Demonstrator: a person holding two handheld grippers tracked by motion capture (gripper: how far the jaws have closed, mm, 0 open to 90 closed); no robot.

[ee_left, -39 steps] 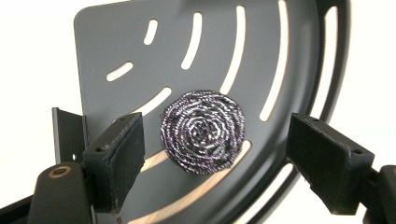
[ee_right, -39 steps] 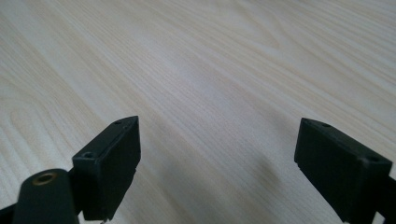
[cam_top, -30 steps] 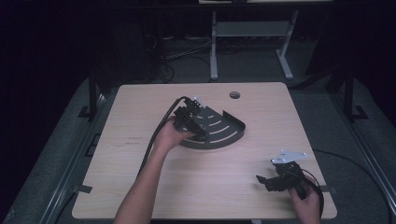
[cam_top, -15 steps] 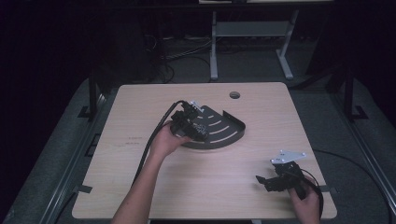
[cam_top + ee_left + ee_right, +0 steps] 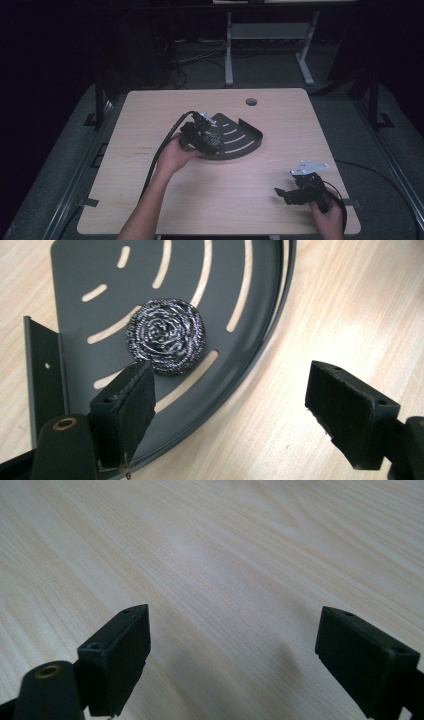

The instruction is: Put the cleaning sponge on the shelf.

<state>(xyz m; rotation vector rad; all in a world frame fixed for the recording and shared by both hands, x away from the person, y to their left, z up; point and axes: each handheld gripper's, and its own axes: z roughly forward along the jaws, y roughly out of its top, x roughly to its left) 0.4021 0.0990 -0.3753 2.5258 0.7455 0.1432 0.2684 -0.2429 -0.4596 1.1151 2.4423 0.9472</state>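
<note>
From the high view we see the table whole, with a dark fan-shaped tray lying near its middle. The left gripper hangs over the tray's left part, its cable trailing back along the forearm. A scourer shows here as a small grey patch on the tray, half hidden by the gripper, and we cannot make out its form or how the jaws stand.

The left gripper view settles both. The scourer is a round coil of steel wire, lying flat on the slotted floor of the tray, between two of the curved slots. The left gripper is released: its jaws stand wide apart with nothing between them. One jaw sits just beside the scourer's near edge, and the other hangs over bare wood outside the tray's curved rim. This view also shows the tray's upright side wall, at the left.

The right gripper rests at the near right of the table, well apart from the tray. In the high view it is small and we cannot read its jaws. The right gripper view shows the right gripper open too, jaws spread wide over plain wood grain.
</note>
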